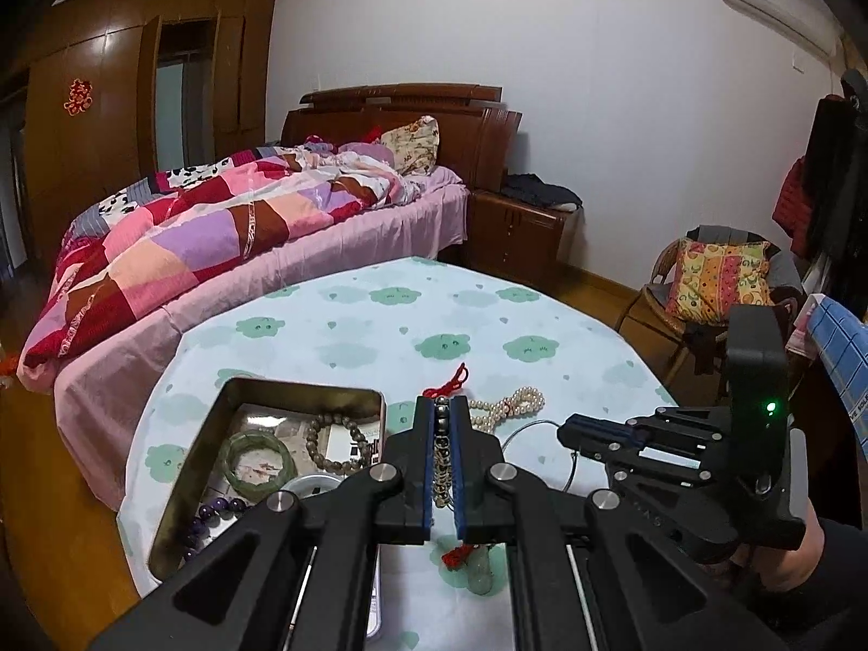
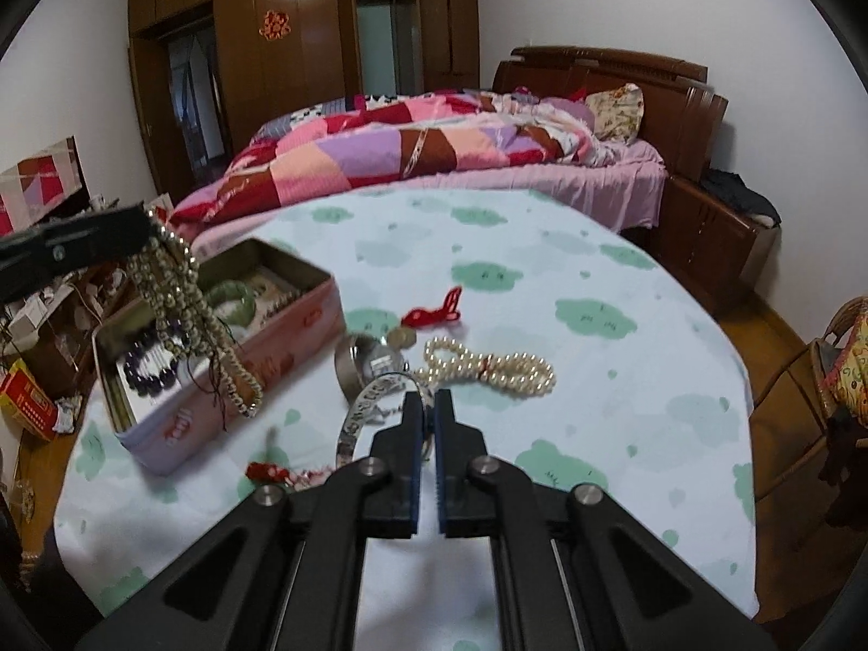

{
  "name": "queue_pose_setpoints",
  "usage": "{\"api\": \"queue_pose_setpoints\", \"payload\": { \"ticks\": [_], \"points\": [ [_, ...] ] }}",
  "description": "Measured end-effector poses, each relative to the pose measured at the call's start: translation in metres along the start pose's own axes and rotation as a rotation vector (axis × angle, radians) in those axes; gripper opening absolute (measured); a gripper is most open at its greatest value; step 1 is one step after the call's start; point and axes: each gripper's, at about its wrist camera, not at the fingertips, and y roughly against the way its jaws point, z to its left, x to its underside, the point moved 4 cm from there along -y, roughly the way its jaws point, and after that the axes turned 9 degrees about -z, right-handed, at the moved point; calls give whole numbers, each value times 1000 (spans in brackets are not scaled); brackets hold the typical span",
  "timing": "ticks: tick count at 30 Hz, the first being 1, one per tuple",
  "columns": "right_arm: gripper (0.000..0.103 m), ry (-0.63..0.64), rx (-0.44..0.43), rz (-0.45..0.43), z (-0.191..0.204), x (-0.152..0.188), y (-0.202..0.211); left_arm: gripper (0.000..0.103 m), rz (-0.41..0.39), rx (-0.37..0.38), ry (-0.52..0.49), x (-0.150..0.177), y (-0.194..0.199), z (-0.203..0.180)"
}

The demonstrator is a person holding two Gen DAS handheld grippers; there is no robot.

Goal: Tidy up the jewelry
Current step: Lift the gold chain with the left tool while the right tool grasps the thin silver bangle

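My left gripper is shut on a long strand of brownish-silver beads. In the right wrist view that strand hangs in loops from the left gripper, above the open pink tin. My right gripper is shut on the rim of an engraved silver bangle, just off the tablecloth. The left wrist view shows the right gripper to the right, the thin bangle curving below it. A pearl necklace lies beyond.
The tin holds a green jade bangle, a brown bead bracelet and purple beads. A red knot, a small silver case and a jade pendant lie on the round table. A bed stands behind.
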Motion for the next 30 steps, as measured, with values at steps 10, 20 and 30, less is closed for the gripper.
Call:
{"api": "queue_pose_setpoints", "payload": {
  "ticks": [10, 20, 30],
  "points": [
    [5, -1, -30, -55, 7, -20, 7, 4, -34, -19, 0, -11, 13, 9],
    [5, 34, -118, -95, 43, -42, 4, 4, -48, -98, 35, -16, 28, 49],
    [5, 89, -193, -100, 86, -52, -6, 4, -45, -150, 62, -9, 36, 77]
  ]
}}
